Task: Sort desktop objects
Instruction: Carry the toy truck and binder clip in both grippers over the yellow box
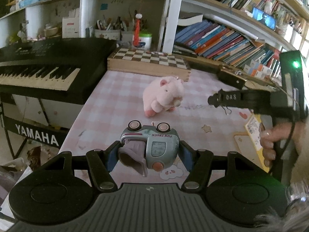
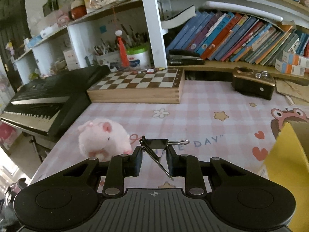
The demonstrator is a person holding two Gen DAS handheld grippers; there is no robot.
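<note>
Both hands are loaded above the pink checked desk (image 2: 193, 100). The left gripper (image 1: 148, 154) pinches a hard, slick toy truck (image 1: 149, 145) by its sides. The right gripper (image 2: 154, 160) clamps a light, stiff binder clip (image 2: 155, 145); better to grab the body, since its 2 wire handles swing.

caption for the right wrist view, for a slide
Right gripper shut on a black binder clip above the pink checked desk mat, plush pig at left.
</note>
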